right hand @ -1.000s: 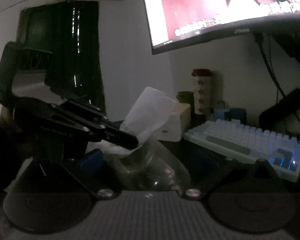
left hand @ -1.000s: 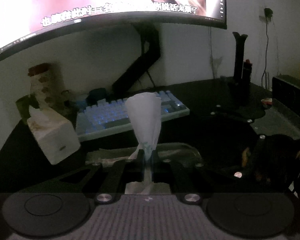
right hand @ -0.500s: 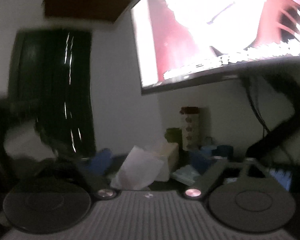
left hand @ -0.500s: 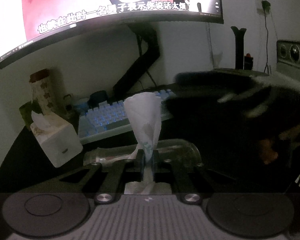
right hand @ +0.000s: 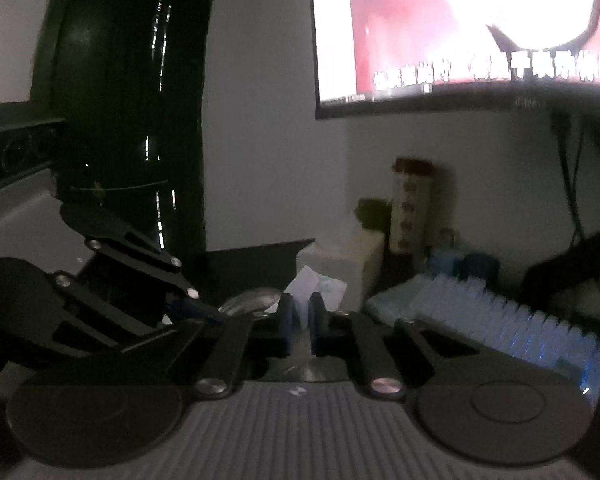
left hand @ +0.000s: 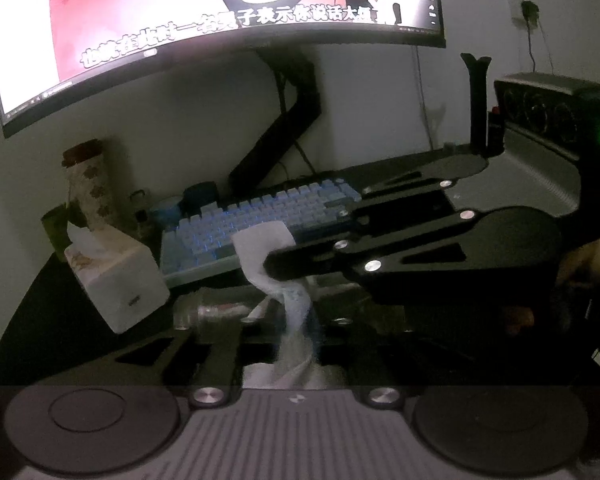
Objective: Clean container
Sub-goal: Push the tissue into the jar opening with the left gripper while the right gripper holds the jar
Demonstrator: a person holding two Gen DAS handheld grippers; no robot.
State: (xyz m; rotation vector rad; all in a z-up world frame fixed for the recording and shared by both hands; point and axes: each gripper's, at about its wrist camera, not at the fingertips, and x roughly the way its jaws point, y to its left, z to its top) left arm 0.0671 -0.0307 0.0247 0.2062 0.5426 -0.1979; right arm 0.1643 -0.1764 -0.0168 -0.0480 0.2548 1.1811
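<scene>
A white tissue [left hand: 296, 312] stands twisted between the fingers of my left gripper [left hand: 290, 322]. Those jaws are opening, and their pads stand off the tissue on both sides. My right gripper [left hand: 274, 266] reaches in from the right and is shut on the tissue's upper part, which folds over its tips. In the right wrist view the right gripper [right hand: 302, 320] pinches the tissue [right hand: 306, 280] between its blue pads. A clear container [left hand: 212, 312] lies on its side on the black desk just beyond the left fingers. The container [right hand: 256, 296] shows there as a shiny curve.
A white tissue box [left hand: 120, 280] stands at the left, with a patterned cylinder [left hand: 92, 188] behind it. A backlit keyboard [left hand: 260, 220] lies under the large monitor [left hand: 220, 12]. A black stand [left hand: 476, 100] rises at the back right.
The right gripper has come in from the right and shut on the top of the tissue, bending it over. The left jaws have parted from the tissue.
</scene>
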